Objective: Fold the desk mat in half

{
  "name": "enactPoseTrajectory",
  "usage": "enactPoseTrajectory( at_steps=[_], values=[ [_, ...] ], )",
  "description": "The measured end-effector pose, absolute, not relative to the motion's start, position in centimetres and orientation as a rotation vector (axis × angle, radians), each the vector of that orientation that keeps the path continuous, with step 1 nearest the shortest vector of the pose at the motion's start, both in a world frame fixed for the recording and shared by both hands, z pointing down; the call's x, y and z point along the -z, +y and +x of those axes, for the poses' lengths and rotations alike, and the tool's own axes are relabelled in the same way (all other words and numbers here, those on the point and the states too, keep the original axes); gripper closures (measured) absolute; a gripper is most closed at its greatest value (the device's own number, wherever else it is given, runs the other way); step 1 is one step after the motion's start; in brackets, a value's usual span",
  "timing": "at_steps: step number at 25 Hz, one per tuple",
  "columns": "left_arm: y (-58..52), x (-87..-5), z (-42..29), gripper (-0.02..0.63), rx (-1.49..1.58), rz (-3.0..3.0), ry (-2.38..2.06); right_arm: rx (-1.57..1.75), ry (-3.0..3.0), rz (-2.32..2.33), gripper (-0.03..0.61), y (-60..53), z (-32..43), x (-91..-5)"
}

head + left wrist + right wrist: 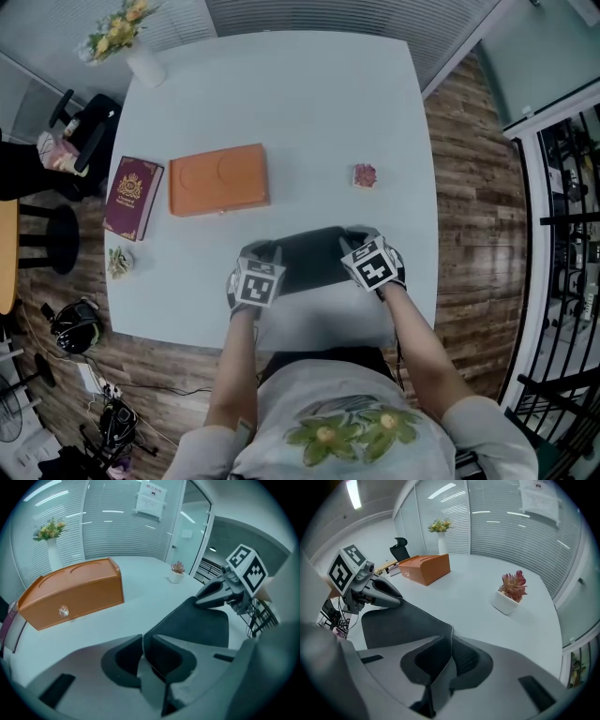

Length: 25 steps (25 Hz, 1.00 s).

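The desk mat (309,261) lies on the white table (309,103) near its front edge. Its near part is raised and turned over, dark underside up. The paler rest of it (328,323) lies flat in front of me. My left gripper (256,251) is shut on the mat's left corner, and the thin edge (143,645) runs between its pads. My right gripper (358,234) is shut on the right corner, whose stitched edge (451,639) shows between the jaws. Each gripper view shows the other gripper across the dark sheet: the right gripper (200,600) and the left gripper (397,603).
An orange box (218,179) stands just beyond the mat, with a maroon book (132,198) to its left. A small potted succulent (365,175) sits at the right. A white vase of flowers (141,58) stands at the far left corner and a small plant (119,262) at the left edge.
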<state>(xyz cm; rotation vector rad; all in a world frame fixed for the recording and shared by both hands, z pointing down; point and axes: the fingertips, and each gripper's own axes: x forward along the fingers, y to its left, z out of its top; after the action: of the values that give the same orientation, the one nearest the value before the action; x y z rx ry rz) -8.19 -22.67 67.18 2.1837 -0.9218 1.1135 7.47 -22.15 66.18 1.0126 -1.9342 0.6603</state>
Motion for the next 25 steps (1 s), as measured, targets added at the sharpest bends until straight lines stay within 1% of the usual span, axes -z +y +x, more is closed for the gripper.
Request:
enactPoseTrajectory(
  at_steps=[5, 10, 17, 25],
  values=[
    [-23.1, -66.9, -8.9, 0.513, -1.052, 2.111, -0.967, -0.691, -1.909, 1.027, 0.479, -22.4, 8.3, -66.2],
    [-23.4, -66.8, -9.7, 0.497, -0.971, 2.059, -1.002, -0.702, -1.907, 1.050, 0.440, -22.4, 8.8, -65.6],
    [-24.0, -65.1, -10.2, 0.497, -0.877, 2.066, -1.072, -0.687, -1.945, 1.088, 0.439, -22.5, 8.6, -63.9],
    [-23.3, -63.4, -9.9, 0.497, -0.849, 2.096, -1.098, -0.669, -1.989, 1.132, 0.439, -22.0, 8.5, -61.6]
  ],
)
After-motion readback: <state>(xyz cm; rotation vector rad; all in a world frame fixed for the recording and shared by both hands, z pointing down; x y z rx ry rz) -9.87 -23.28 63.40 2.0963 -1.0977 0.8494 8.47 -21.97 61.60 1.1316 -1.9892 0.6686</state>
